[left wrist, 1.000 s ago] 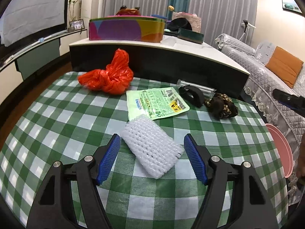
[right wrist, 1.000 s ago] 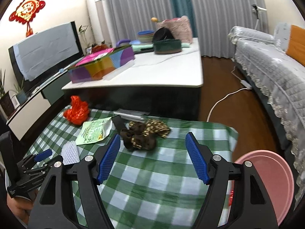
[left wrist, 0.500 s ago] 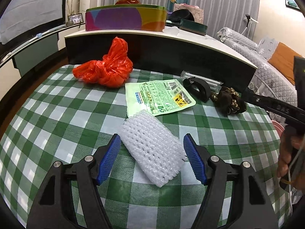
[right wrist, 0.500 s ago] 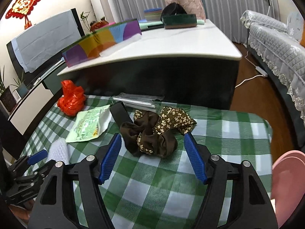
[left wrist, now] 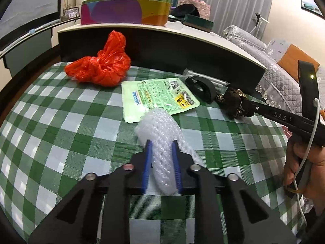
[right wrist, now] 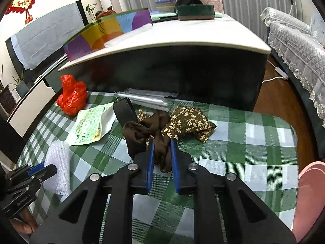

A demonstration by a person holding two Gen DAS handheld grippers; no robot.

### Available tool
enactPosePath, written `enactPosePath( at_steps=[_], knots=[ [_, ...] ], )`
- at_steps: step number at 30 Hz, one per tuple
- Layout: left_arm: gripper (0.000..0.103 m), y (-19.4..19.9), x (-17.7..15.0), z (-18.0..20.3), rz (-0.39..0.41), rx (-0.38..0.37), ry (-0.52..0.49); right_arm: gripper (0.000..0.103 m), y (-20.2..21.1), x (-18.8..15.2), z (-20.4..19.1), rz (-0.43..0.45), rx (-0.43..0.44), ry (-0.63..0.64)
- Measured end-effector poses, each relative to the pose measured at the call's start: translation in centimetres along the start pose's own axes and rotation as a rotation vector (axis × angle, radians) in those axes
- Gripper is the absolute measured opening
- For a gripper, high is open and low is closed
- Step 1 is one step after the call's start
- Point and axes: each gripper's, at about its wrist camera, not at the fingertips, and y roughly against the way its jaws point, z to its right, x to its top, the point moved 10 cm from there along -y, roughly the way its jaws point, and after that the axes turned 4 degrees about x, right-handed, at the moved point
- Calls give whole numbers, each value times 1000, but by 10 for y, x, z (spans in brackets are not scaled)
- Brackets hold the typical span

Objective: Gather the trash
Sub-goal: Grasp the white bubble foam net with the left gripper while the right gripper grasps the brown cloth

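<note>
Now both jaws grip trash

Both sets of jaws have just been closing: the left gripper (left wrist: 161,152) pinches the white foam net (left wrist: 162,140) at lower centre, the right gripper (right wrist: 161,152) the brown floral cloth (right wrist: 160,130) mid-frame on the table (right wrist: 254,142). Lifting likely follows.
</note>
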Motion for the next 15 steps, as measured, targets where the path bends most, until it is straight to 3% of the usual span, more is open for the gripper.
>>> enactPosePath(
  at_steps=[15],
  knots=[
    [18, 43, 21, 27, 119, -43, -45, 10, 83, 5, -4, 86, -33, 25]
  ],
)
